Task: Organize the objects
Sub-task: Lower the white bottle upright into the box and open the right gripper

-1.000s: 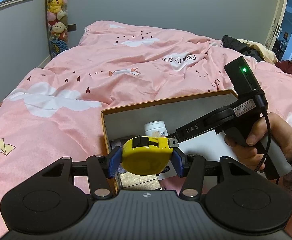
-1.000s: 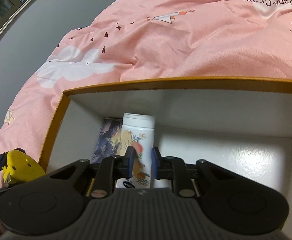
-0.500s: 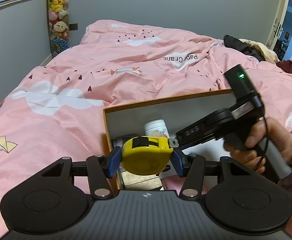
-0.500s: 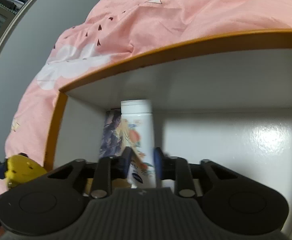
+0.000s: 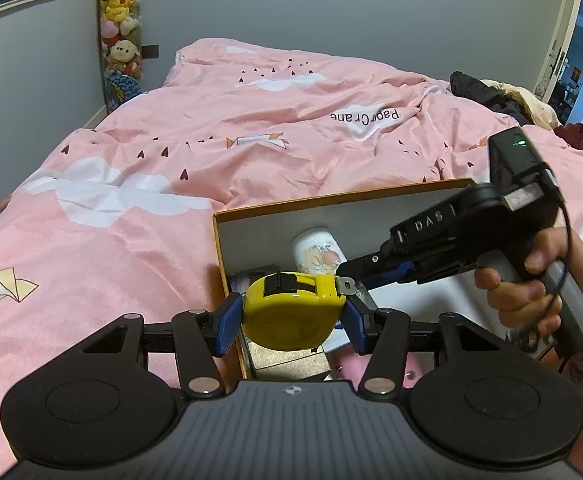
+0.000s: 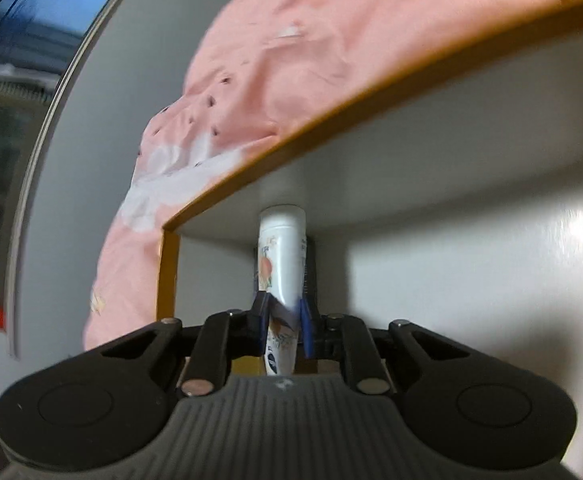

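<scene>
My left gripper (image 5: 289,322) is shut on a yellow tape measure (image 5: 291,312) and holds it over the near left corner of an open cardboard box (image 5: 343,200) with an orange rim and white inside, lying on the bed. My right gripper (image 6: 283,320) is shut on a white lotion bottle (image 6: 281,260) with a peach print and holds it inside the box (image 6: 371,92), tilted. In the left wrist view the right gripper (image 5: 375,270) reaches into the box from the right, with the bottle (image 5: 317,250) at its tips.
A pink duvet (image 5: 251,128) with white clouds covers the bed. A printed card (image 5: 247,278) lies on the box floor at the left. Dark clothes (image 5: 487,94) lie at the far right. Plush toys (image 5: 121,20) hang on the far wall.
My right gripper has tilted and rolled with the bottle inside the box, so the view now slants. My left gripper has stayed nearly still with the tape measure.
</scene>
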`<act>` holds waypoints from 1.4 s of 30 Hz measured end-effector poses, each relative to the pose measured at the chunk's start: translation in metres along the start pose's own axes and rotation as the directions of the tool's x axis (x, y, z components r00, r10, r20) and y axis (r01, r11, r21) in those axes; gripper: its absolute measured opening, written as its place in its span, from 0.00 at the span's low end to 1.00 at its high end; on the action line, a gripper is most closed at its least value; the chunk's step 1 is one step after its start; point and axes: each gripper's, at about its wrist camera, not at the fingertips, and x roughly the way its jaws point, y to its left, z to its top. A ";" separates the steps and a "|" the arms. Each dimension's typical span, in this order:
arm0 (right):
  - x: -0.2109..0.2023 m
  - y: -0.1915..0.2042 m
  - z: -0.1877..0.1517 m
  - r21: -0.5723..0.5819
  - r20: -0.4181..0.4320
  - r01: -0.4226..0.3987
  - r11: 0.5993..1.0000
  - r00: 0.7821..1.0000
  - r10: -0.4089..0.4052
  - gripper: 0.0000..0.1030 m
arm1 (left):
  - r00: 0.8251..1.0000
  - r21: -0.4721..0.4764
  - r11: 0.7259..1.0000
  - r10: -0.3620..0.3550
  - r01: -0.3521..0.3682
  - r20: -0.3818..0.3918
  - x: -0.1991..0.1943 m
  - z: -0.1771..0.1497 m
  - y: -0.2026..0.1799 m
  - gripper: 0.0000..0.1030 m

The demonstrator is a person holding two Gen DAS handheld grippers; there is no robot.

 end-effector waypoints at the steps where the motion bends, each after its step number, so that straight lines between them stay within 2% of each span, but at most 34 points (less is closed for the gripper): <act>1: -0.001 0.007 -0.003 -0.042 0.004 0.021 0.999 1.000 -0.021 0.17 | 1.000 0.001 1.000 0.000 0.000 -0.001 0.000 0.000 -0.001 0.60; 3: 0.001 0.011 -0.004 -0.037 -0.021 0.022 0.999 1.000 -0.023 0.16 | 1.000 0.003 1.000 -0.002 0.002 0.000 -0.001 0.000 -0.001 0.60; 6: 0.005 -0.002 0.000 0.062 -0.059 -0.003 0.998 0.998 0.007 0.15 | 1.000 0.002 1.000 -0.002 0.002 0.001 -0.001 0.001 -0.001 0.60; 10: 0.005 -0.008 0.000 0.109 -0.041 0.007 0.994 0.999 -0.003 0.15 | 1.000 0.002 1.000 -0.001 0.001 0.003 -0.001 0.002 -0.001 0.60; 13: -0.007 0.001 -0.006 0.074 0.013 0.062 0.995 0.998 -0.063 0.15 | 1.000 0.002 1.000 -0.001 0.001 0.003 -0.001 0.002 -0.001 0.60; 16: -0.012 0.009 -0.011 0.034 0.087 0.200 0.979 0.975 -0.203 0.16 | 1.000 0.000 1.000 -0.003 0.003 -0.001 0.000 0.002 -0.001 0.60; 17: -0.011 0.006 -0.012 0.040 0.081 0.216 0.975 0.972 -0.219 0.16 | 1.000 0.000 1.000 -0.004 0.004 -0.003 0.002 0.002 -0.001 0.60; 21: 0.006 -0.011 -0.013 0.161 -0.008 0.158 0.974 0.987 -0.159 0.15 | 1.000 0.007 1.000 -0.016 0.016 -0.003 0.006 0.004 -0.005 0.60; 30: 0.039 -0.003 -0.007 0.116 -0.025 0.180 0.977 0.984 -0.178 0.16 | 1.000 0.019 1.000 -0.008 0.008 -0.010 0.008 0.005 -0.006 0.60; 32: 0.039 0.000 -0.005 0.070 -0.017 0.215 0.974 0.977 -0.215 0.21 | 1.000 0.025 1.000 -0.008 0.008 -0.015 0.009 0.005 -0.006 0.60; 33: 0.039 0.003 -0.004 0.045 -0.016 0.245 0.968 0.970 -0.245 0.33 | 1.000 0.030 1.000 -0.010 0.010 -0.016 0.010 0.005 -0.007 0.60; 34: 0.038 0.005 -0.004 0.020 -0.011 0.272 0.962 0.962 -0.272 0.35 | 1.000 0.033 0.999 -0.012 0.013 -0.016 0.011 0.006 -0.008 0.60; 37: 0.029 0.002 -0.005 -0.006 0.006 0.281 0.960 0.960 -0.281 0.31 | 1.000 0.038 0.999 -0.025 0.025 -0.010 0.013 0.008 -0.010 0.60; 40: 0.023 -0.005 -0.005 -0.005 0.000 0.276 0.961 0.961 -0.276 0.15 | 1.000 0.043 0.999 -0.030 0.030 -0.009 0.017 0.011 -0.013 0.60; 42: 0.027 -0.010 -0.006 0.008 -0.025 0.251 0.968 0.968 -0.251 0.09 | 0.999 0.049 0.998 -0.035 0.036 -0.012 0.020 0.014 -0.016 0.60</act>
